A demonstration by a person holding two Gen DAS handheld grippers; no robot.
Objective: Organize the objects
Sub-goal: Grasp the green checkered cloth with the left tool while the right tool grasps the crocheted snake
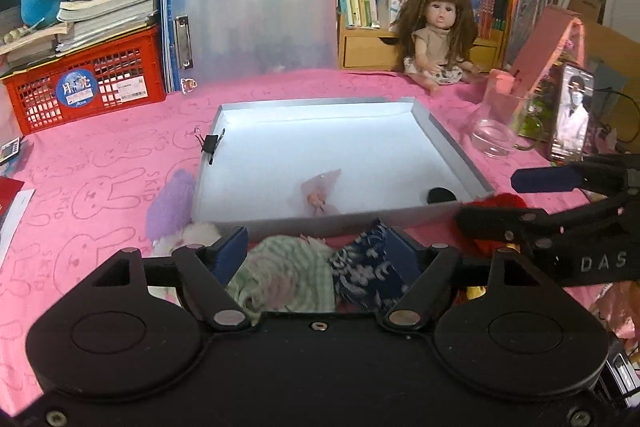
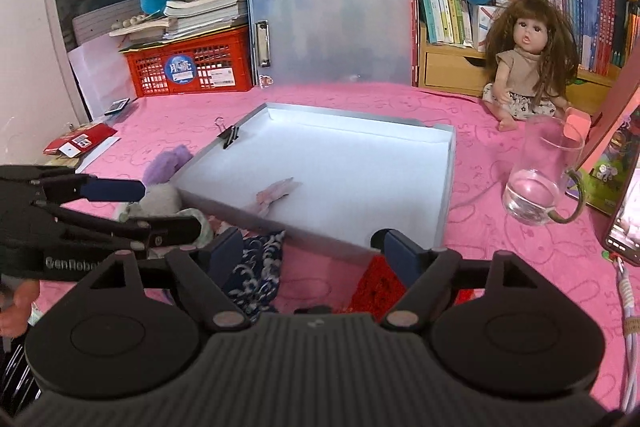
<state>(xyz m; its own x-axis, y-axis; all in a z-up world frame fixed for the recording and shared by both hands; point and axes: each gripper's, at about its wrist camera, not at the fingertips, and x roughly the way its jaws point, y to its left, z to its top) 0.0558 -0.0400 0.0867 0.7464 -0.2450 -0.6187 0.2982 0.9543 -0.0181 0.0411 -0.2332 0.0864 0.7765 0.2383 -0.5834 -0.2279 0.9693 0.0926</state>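
Observation:
A shallow grey tray with a white floor lies on the pink cloth; it also shows in the right wrist view. A small pink packet and a black round thing lie in it. My left gripper is open just before the tray's near wall, with a green checked cloth and a blue patterned cloth between its fingers. My right gripper is open over bare cloth, the blue cloth by its left finger, a red piece by its right finger.
A purple fluffy thing and a white-grey fluffy thing lie left of the tray. A binder clip grips the tray's left wall. A glass, a phone, a doll, a red crate and books ring the table.

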